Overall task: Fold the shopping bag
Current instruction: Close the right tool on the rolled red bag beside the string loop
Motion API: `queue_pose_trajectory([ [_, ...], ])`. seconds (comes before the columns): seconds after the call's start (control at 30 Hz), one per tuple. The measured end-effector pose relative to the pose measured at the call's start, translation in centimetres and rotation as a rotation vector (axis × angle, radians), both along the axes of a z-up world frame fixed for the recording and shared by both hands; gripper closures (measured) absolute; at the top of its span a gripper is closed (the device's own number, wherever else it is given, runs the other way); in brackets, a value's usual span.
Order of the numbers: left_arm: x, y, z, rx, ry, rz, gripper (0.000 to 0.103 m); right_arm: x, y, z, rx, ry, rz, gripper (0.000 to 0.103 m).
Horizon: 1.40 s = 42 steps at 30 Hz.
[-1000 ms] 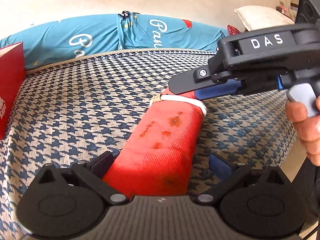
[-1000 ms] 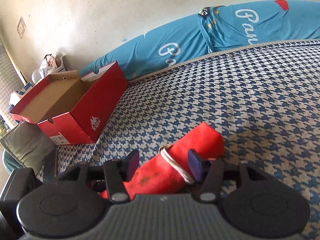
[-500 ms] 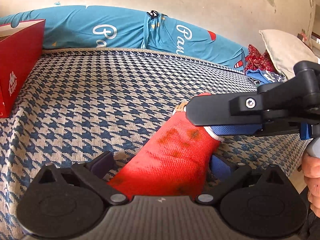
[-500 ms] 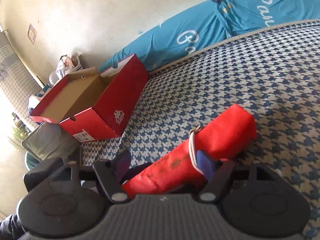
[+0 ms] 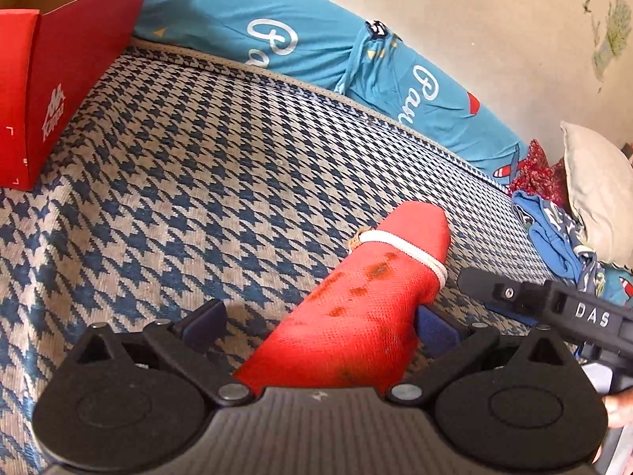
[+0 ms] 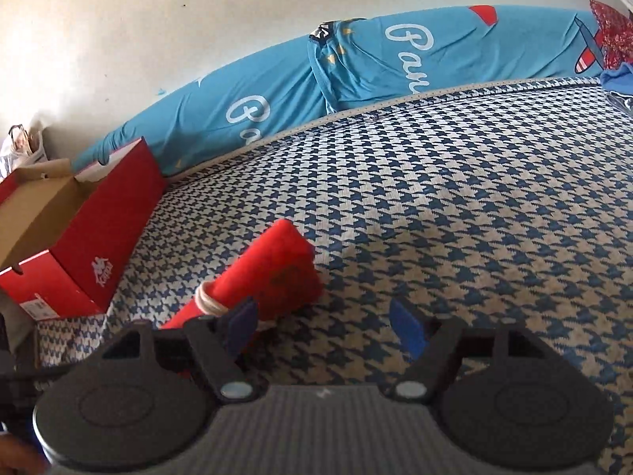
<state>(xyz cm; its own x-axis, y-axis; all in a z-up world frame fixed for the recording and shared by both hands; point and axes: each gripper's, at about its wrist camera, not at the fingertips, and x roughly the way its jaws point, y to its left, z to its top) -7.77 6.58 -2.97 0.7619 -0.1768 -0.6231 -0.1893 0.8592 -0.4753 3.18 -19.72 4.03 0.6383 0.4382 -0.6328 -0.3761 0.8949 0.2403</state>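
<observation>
Right gripper spread, nothing between jaws, just opened. Left gripper: rolled red shopping bag between jaws, pinch cannot be judged. Bag on bed cover, cord-bound; folding seemingly done, release left.

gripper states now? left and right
Left gripper: open around the rolled red bag, no visible pinch.
Right gripper: open, empty, bag beside its left finger.

Red shoebox flanking bare mattress
</observation>
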Motion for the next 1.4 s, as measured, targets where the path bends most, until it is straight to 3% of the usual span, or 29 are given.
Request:
queue_pose_trajectory([
  [0.4, 1.4, 3.3, 0.5, 0.067, 0.045, 0.136, 0.0, 2.4, 4.0, -1.7, 0.006, -0.044, -0.045, 0.026],
  [0.53, 1.2, 3.9, 0.4, 0.102, 0.05, 0.19, 0.0, 3.0, 5.8, -2.4, -0.037, -0.063, -0.016, 0.026],
  [0.73, 1.2, 4.2, -0.1, 0.123, 0.051, 0.201, 0.0, 3.2, 7.2, -2.8, -0.064, -0.092, 0.007, 0.026],
  [0.9, 1.5, 3.8, -0.2, 0.187, 0.05, 0.218, 0.0, 3.1, 7.9, -3.2, -0.045, -0.027, 0.131, 0.03],
  [1.17, 1.4, 4.5, -0.6, 0.145, 0.048, 0.25, 0.0, 1.6, 9.0, -2.9, -0.081, -0.005, 0.276, 0.036],
  [1.4, 1.2, 5.2, -0.6, 0.107, 0.035, 0.27, 0.0, 2.0, 7.1, -1.4, -0.023, -0.058, 0.121, 0.031],
])
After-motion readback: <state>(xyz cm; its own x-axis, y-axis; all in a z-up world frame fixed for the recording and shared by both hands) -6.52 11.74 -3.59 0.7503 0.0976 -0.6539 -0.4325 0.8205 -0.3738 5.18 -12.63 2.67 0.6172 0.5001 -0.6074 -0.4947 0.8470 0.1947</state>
